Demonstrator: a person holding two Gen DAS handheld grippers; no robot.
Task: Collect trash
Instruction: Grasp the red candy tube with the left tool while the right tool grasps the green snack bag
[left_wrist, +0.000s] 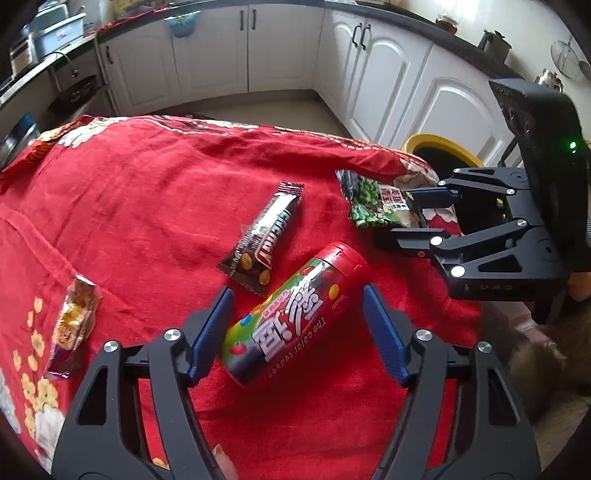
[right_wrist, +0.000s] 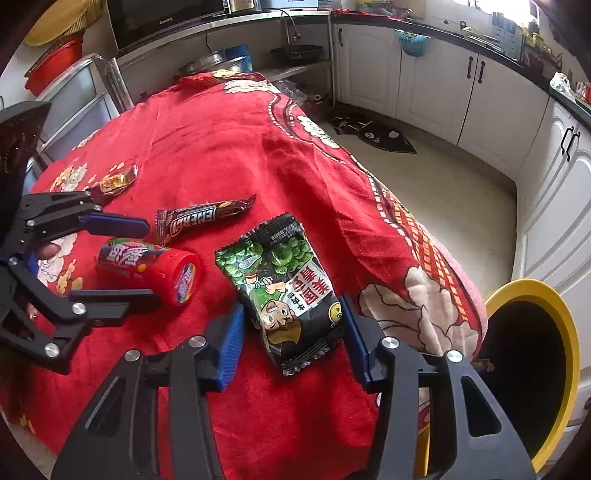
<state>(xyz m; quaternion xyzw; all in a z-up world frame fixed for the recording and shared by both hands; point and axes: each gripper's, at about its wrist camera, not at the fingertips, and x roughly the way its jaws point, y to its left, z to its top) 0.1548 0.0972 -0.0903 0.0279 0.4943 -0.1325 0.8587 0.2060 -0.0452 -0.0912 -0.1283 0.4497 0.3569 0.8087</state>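
The left gripper (left_wrist: 297, 334) is spread around the red plastic candy tube (left_wrist: 295, 314), pads not touching. The right gripper (right_wrist: 291, 338) straddles the green-black foil snack packet (right_wrist: 282, 286), lying on the red-clothed surface (right_wrist: 229, 147); a yellow-rimmed bin (right_wrist: 532, 350) sits just right.

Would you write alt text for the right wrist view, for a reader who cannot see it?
The right gripper straddles a green pea snack packet lying on a red tablecloth, its blue pads not yet pressing it. To the left, the left gripper brackets a red candy tube; a chocolate bar lies beyond, and a yellow-rimmed bin stands at right.
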